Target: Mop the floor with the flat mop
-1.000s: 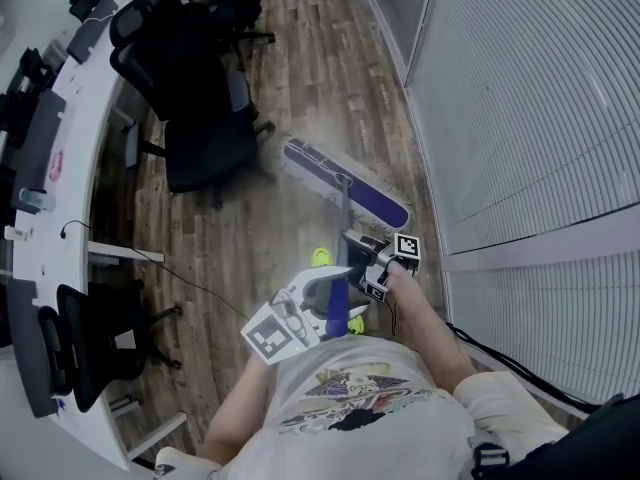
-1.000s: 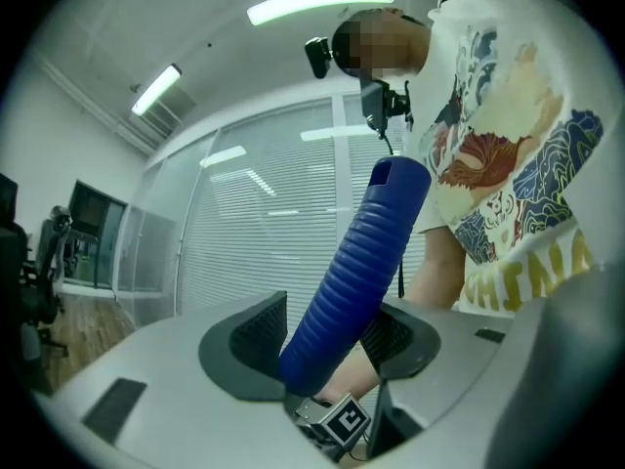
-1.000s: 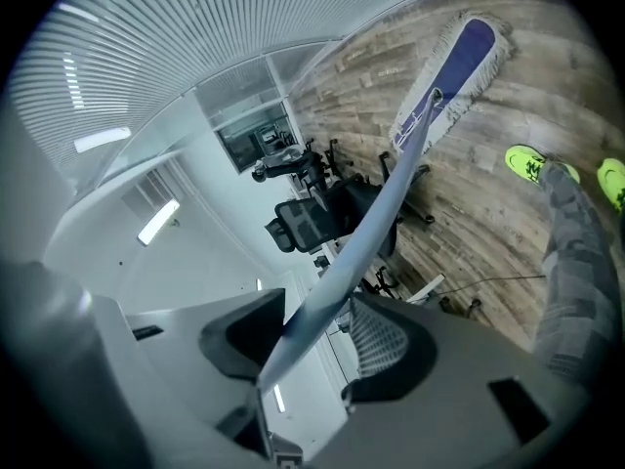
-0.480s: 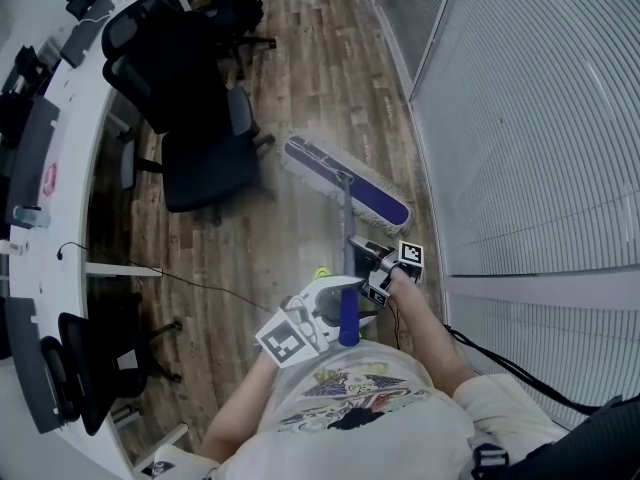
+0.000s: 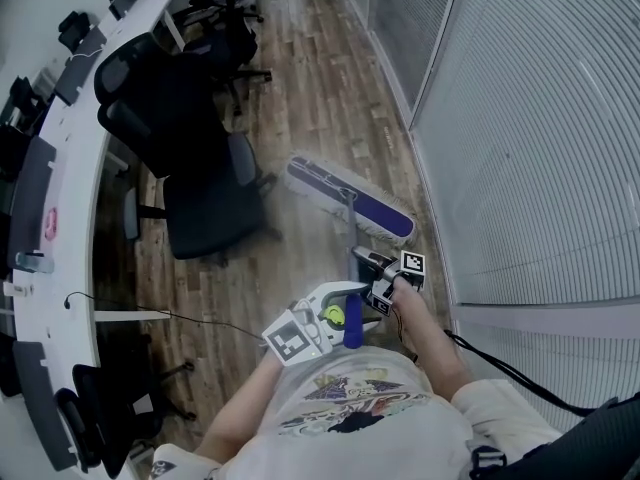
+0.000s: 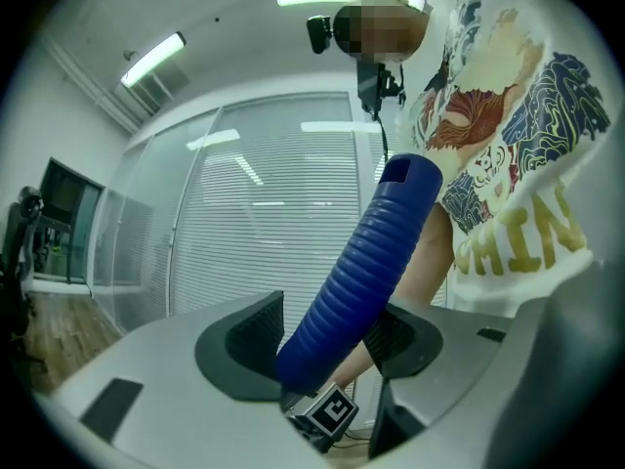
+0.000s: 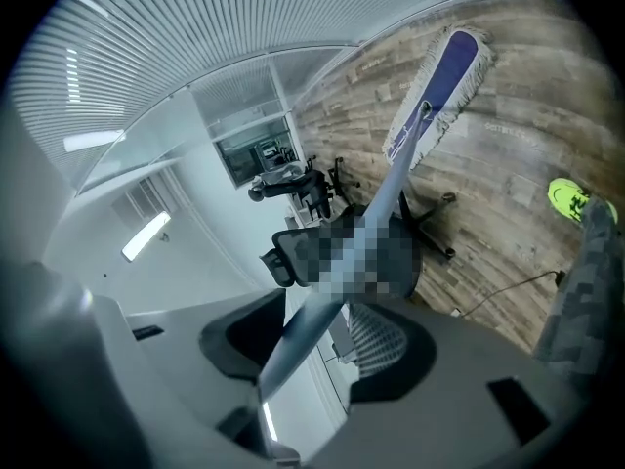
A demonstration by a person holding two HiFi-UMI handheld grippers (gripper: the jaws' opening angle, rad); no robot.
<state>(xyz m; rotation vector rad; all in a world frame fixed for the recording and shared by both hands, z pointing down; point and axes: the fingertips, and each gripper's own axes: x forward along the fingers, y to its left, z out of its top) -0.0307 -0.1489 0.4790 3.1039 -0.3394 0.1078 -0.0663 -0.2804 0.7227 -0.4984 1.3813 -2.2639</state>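
Note:
The flat mop's purple head (image 5: 350, 200) with its white fringe lies on the wood floor beside the glass wall, and shows again as the mop head (image 7: 439, 81) in the right gripper view. Its silver pole (image 5: 348, 230) rises toward me. My right gripper (image 5: 368, 264) is shut on the pole (image 7: 402, 169), which crosses its jaws at a slant, gripper (image 7: 317, 345). Lower down the pole, my left gripper (image 5: 335, 308) holds the blue ribbed handle end (image 5: 352, 330). The handle (image 6: 366, 272) sits between both pads of the left gripper (image 6: 327, 335) while its jaws are opening slightly.
Black office chairs (image 5: 190, 158) stand left of the mop, along a curved white desk (image 5: 60, 168). A glass wall with blinds (image 5: 520, 118) runs on the right. A thin cable (image 5: 200, 320) lies on the floor. My green shoe (image 7: 571, 201) is near the pole.
The mop head has slid forward over the floor past the nearest chair. Both grippers went with the pole, and more of the room ahead shows.

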